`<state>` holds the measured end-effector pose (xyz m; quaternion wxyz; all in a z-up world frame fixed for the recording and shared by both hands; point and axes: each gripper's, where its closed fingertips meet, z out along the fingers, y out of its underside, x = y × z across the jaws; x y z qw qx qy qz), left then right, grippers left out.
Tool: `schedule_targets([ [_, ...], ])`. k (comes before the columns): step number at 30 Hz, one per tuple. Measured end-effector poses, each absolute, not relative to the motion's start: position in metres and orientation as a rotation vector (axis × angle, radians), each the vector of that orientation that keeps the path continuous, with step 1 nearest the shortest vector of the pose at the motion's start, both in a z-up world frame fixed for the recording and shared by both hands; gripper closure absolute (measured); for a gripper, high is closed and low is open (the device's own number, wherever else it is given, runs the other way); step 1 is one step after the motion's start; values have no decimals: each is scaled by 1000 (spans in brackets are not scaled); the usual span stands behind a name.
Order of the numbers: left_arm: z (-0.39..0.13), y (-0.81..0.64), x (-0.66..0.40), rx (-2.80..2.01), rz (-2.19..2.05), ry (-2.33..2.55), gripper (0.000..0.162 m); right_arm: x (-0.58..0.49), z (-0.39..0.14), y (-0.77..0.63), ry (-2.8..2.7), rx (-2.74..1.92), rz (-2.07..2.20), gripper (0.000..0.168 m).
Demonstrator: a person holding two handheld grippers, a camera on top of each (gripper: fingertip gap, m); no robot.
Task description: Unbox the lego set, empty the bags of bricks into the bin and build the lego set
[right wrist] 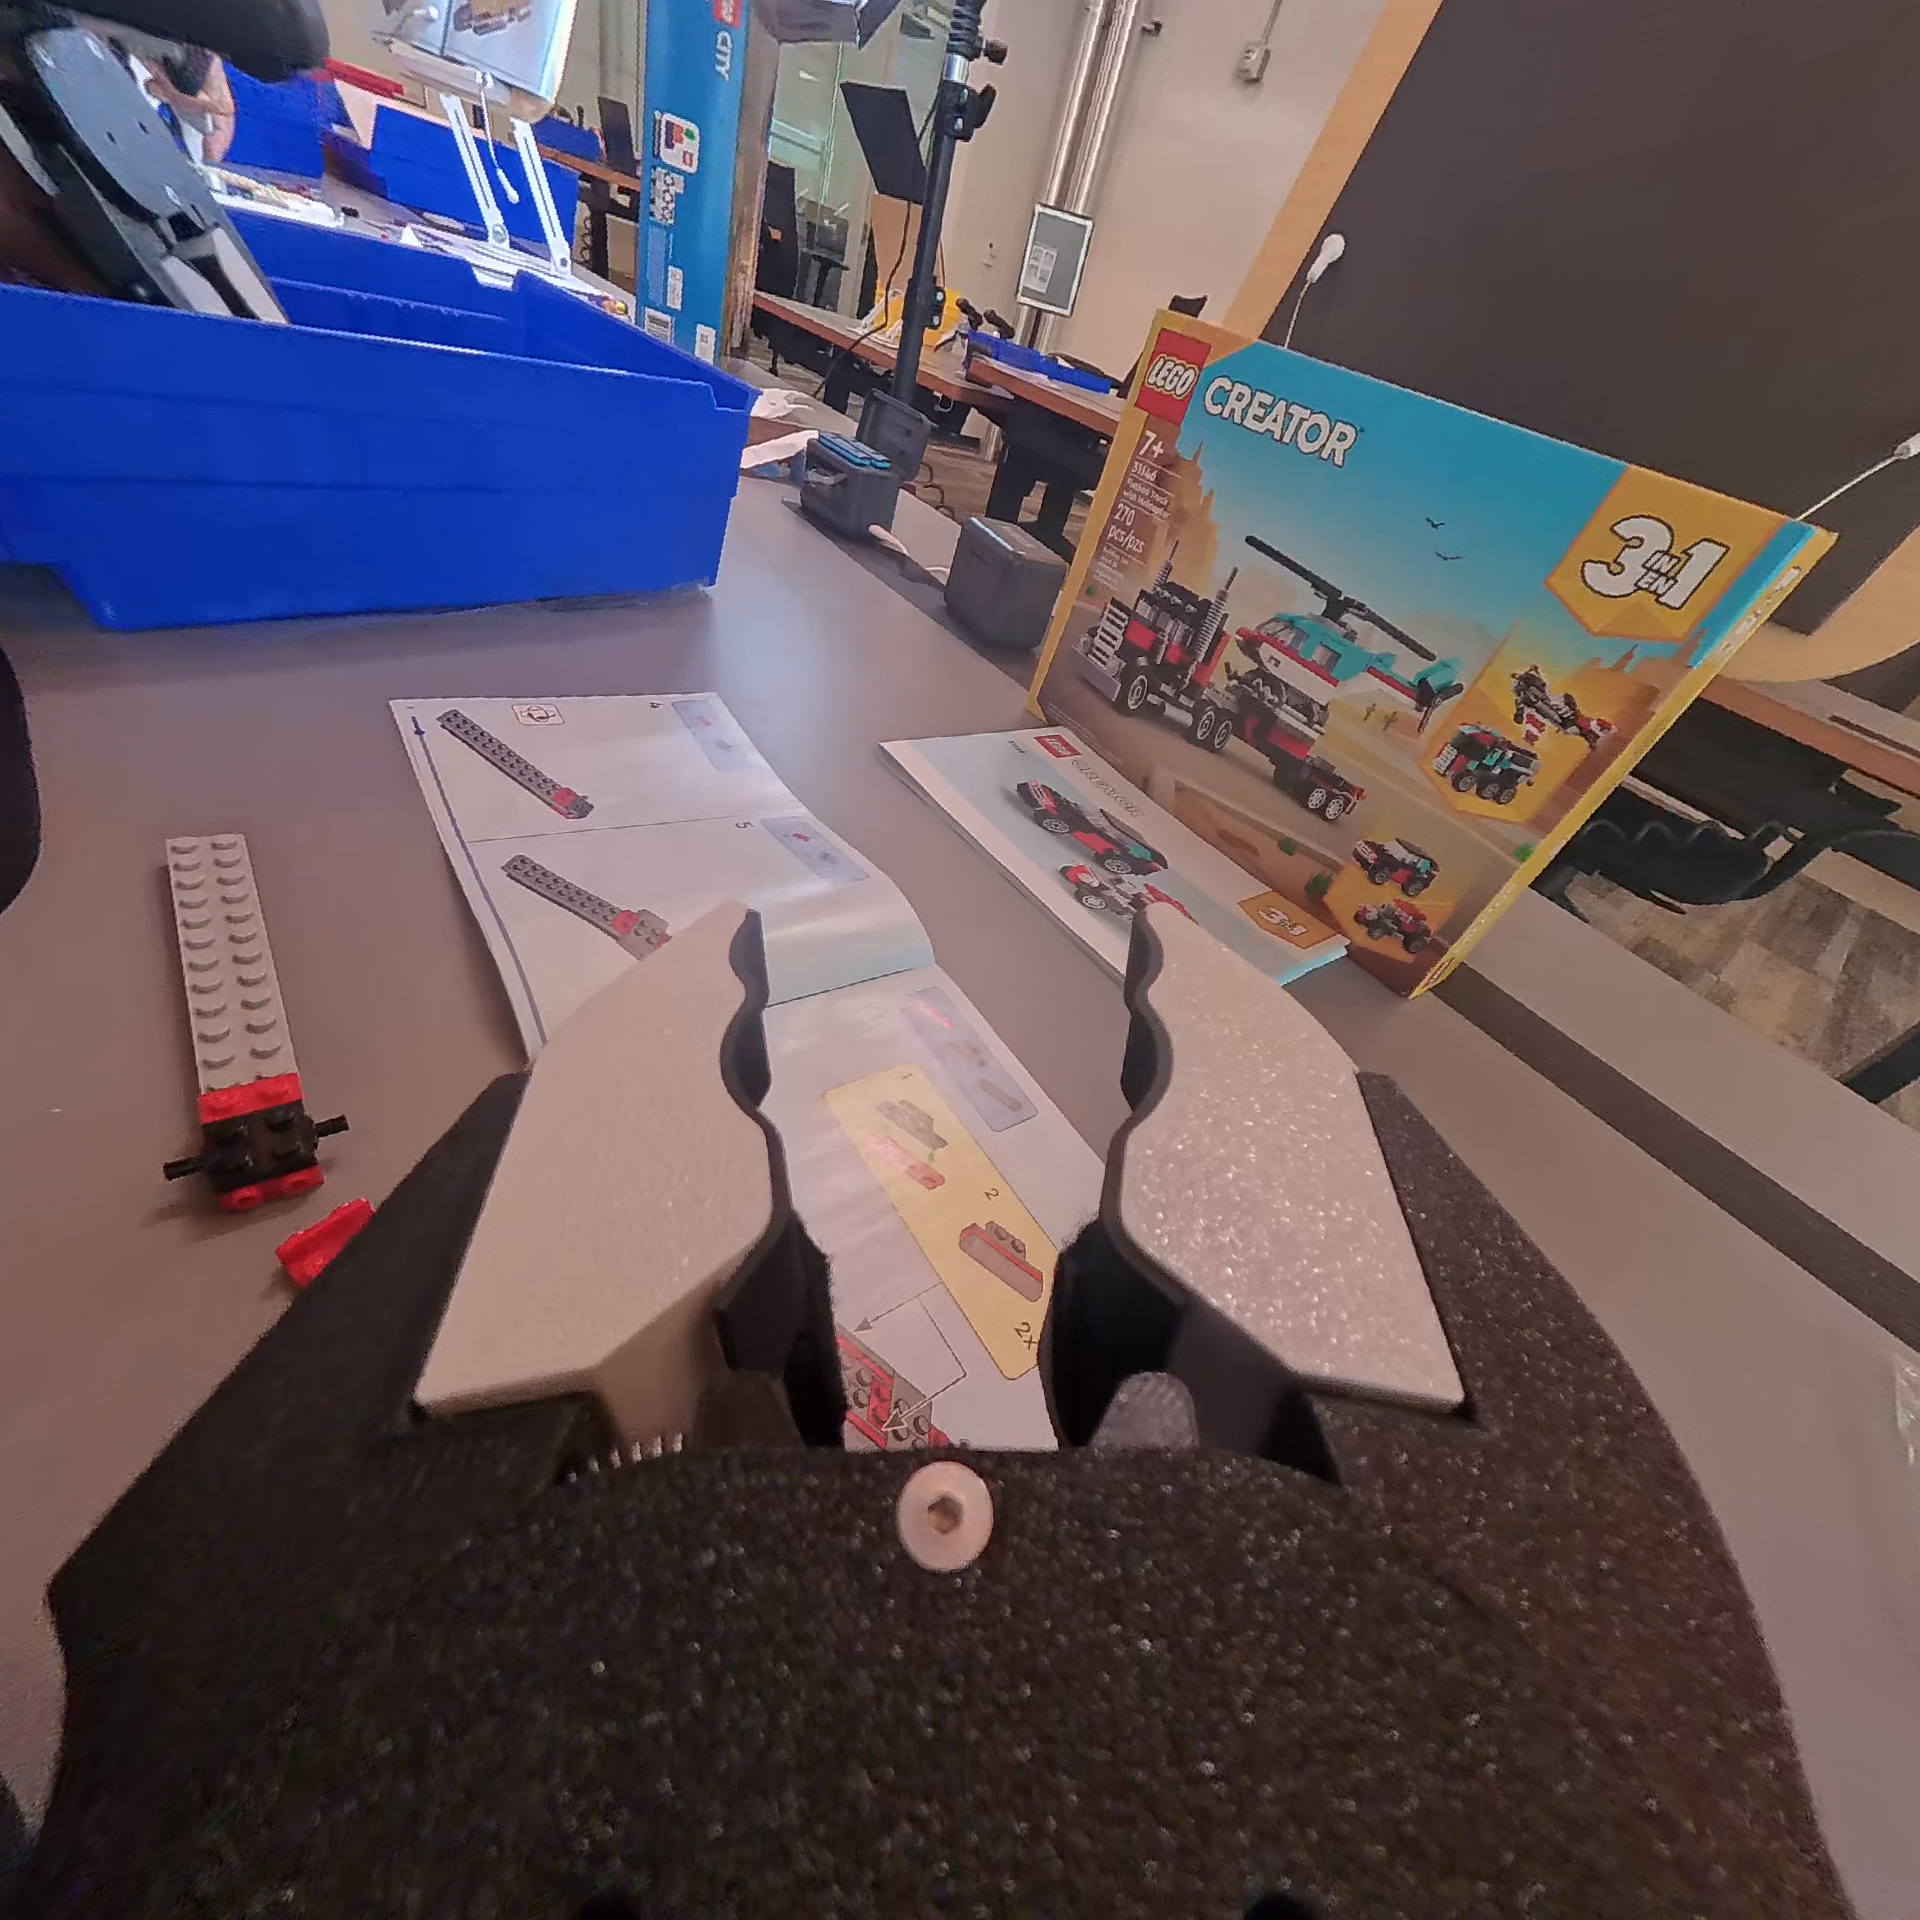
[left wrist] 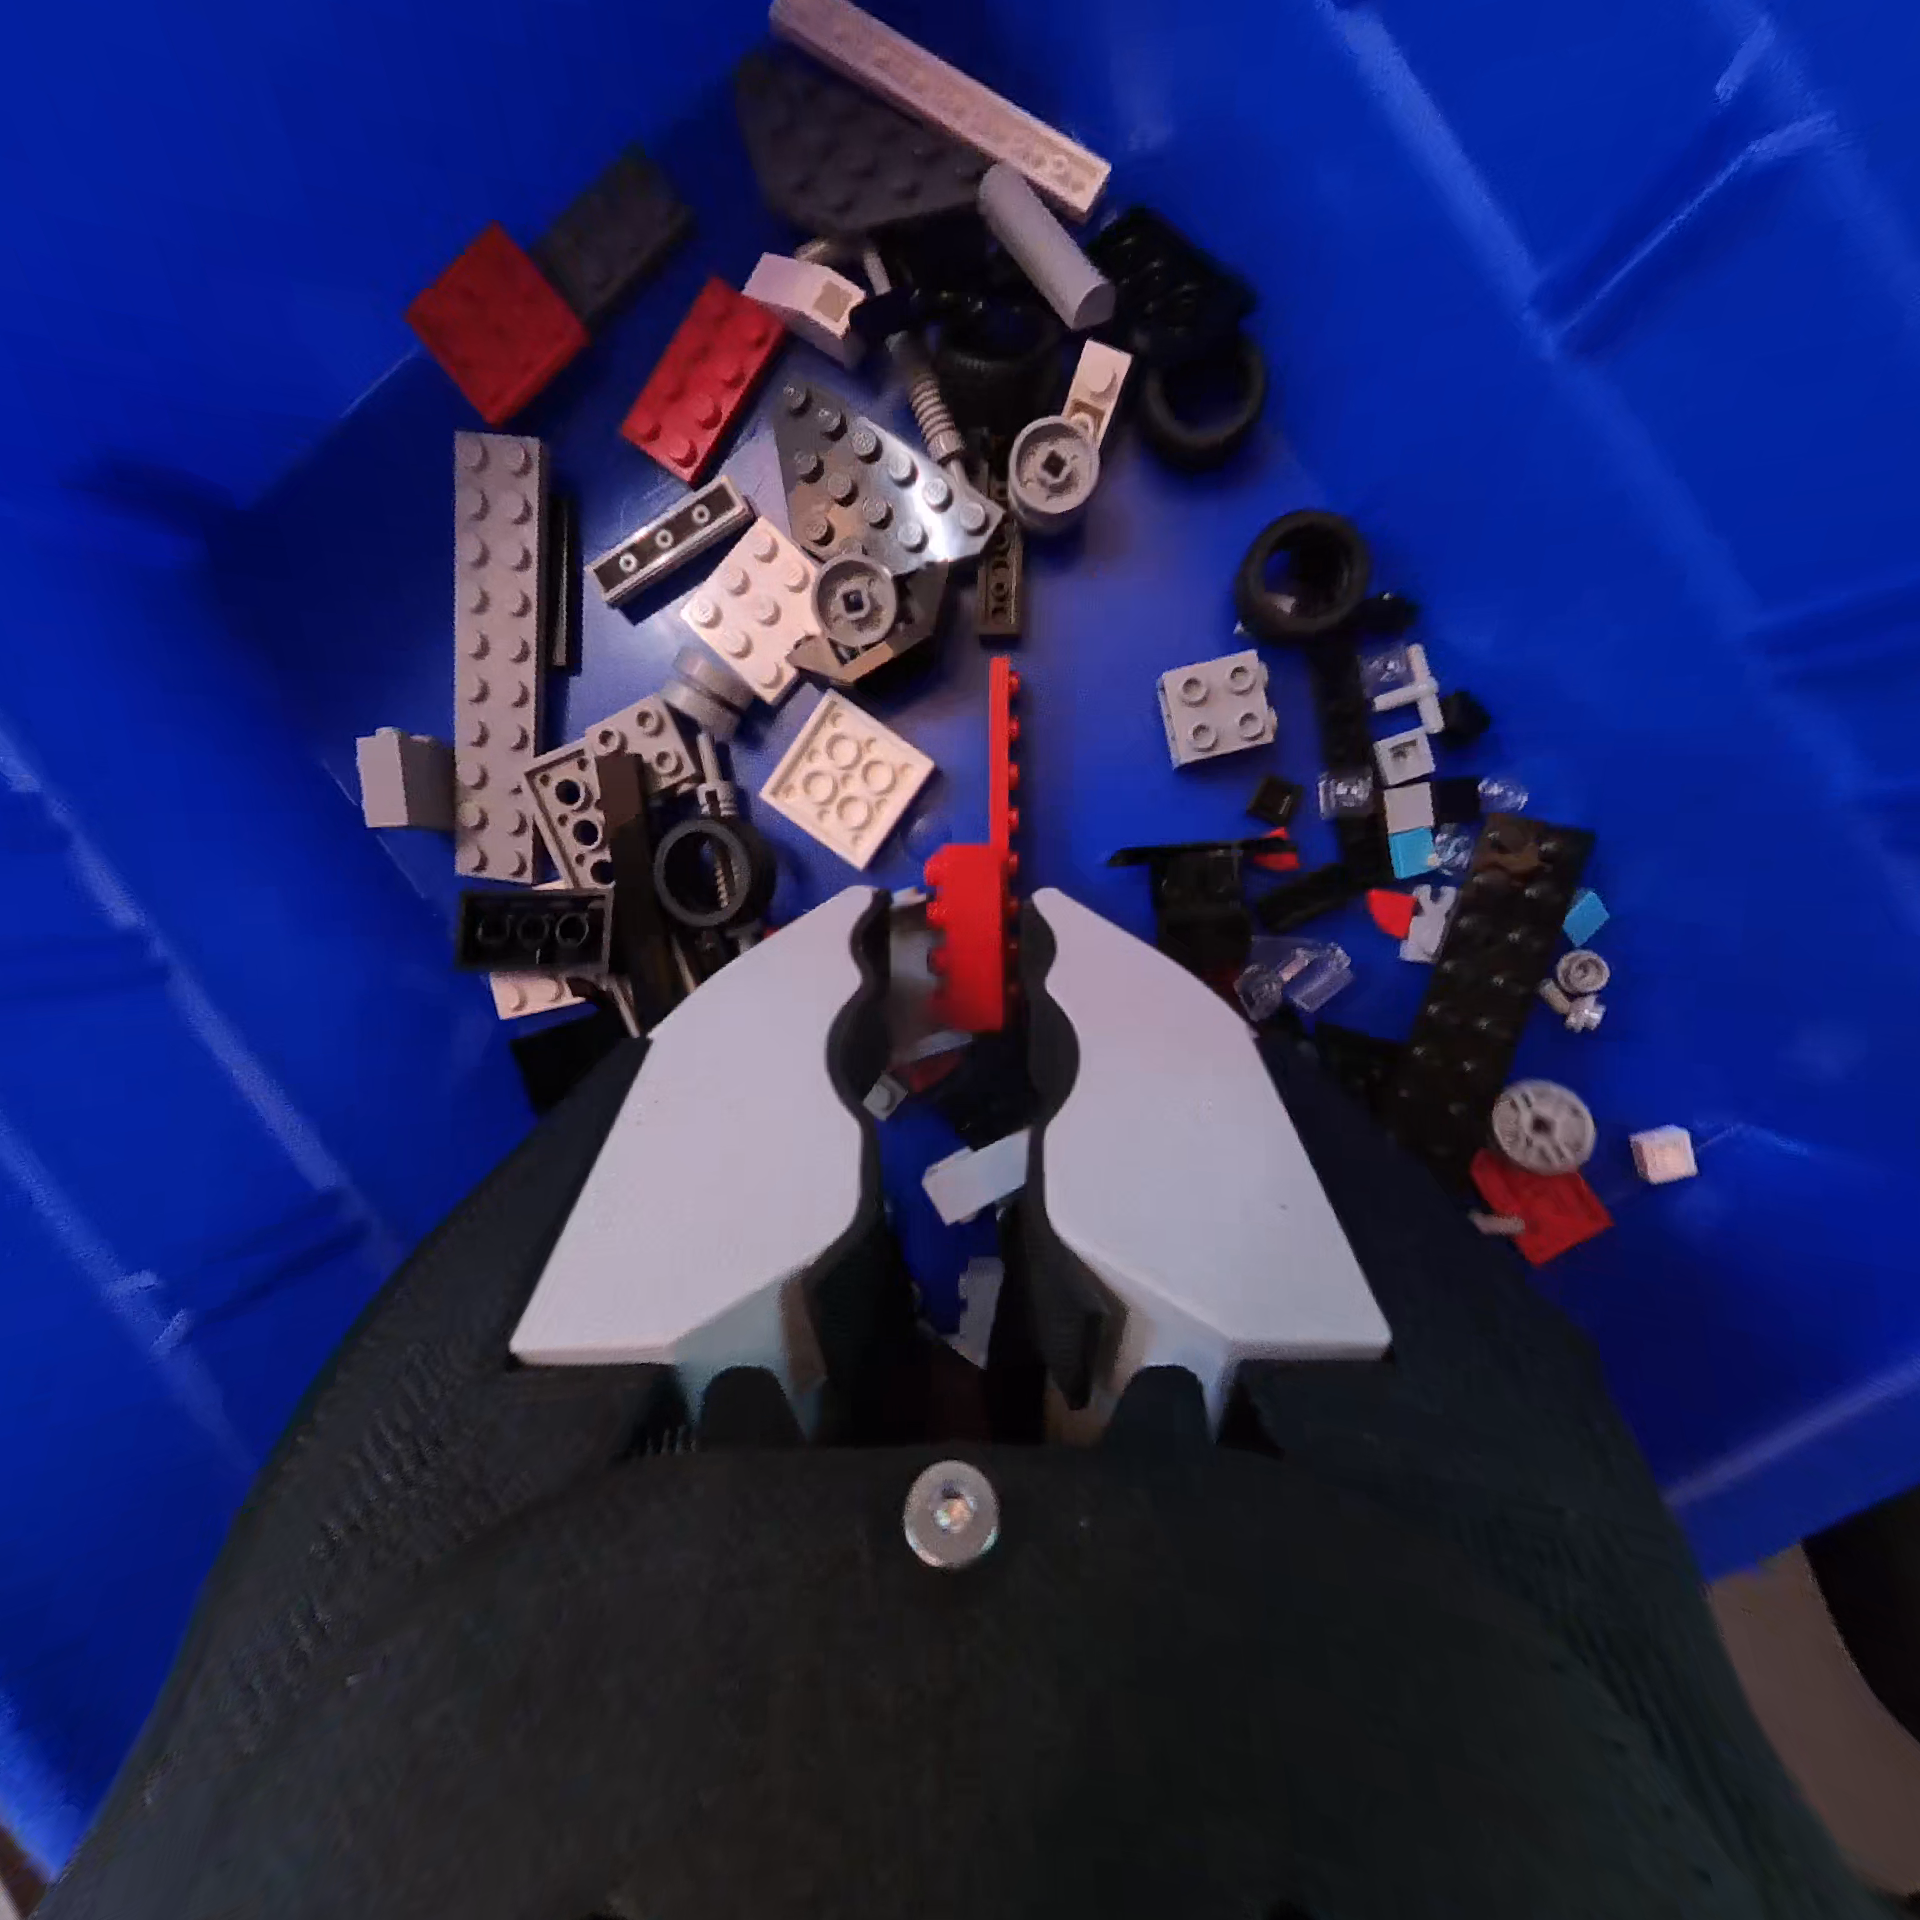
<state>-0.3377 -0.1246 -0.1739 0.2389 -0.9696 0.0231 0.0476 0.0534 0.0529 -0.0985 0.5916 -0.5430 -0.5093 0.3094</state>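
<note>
In the left wrist view my left gripper (left wrist: 954,914) is inside the blue bin (left wrist: 260,727) and shut on red plates (left wrist: 971,935), a long thin one standing on edge with a shorter one stuck to it. Loose grey, black and red bricks (left wrist: 727,582) and black tyres (left wrist: 1304,571) lie on the bin floor. In the right wrist view my right gripper (right wrist: 940,935) is open and empty above the open instruction booklet (right wrist: 665,831). A long grey plate with a red and black axle end (right wrist: 234,997) lies on the table to the left, with a small red piece (right wrist: 322,1242) beside it.
The blue bin (right wrist: 364,468) stands at the back left of the grey table (right wrist: 1558,1195), with the other gripper (right wrist: 114,177) over it. The set's box (right wrist: 1423,644) stands upright at the right with a second booklet (right wrist: 1101,842) in front. More blue bins and a tripod stand behind. My right fingertips sit around 45 cm from my left ones.
</note>
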Motion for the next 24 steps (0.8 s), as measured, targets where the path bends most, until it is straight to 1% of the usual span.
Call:
schedule_targets([
  [3,-160,-123,-333,-2564,77,87,131,54,-98,53,-1180,-1264,722,102],
  [6,-148,-107,-308,-2434,-81,176,131,53,-99,53,-1186,-1264,729,102],
  [11,-172,-91,-295,-2535,-85,177,128,54,-97,52,-1186,-1254,715,102],
  [13,-181,-91,-291,-2580,-97,172,124,56,-93,51,-1171,-1242,722,102],
  [15,-183,-91,-288,-2585,-128,160,124,56,-91,50,-1163,-1234,728,103],
  [17,-184,-91,-286,-2582,-135,181,129,56,-90,49,-1166,-1230,732,103],
  [18,-183,-92,-283,-2577,-165,190,137,55,-90,49,-1170,-1228,731,103],
  [19,-183,-92,-282,-2576,-181,192,141,55,-90,48,-1174,-1226,730,103],
  [24,-181,-96,-292,-2579,-100,199,142,53,-90,45,-1184,-1219,739,104],
])
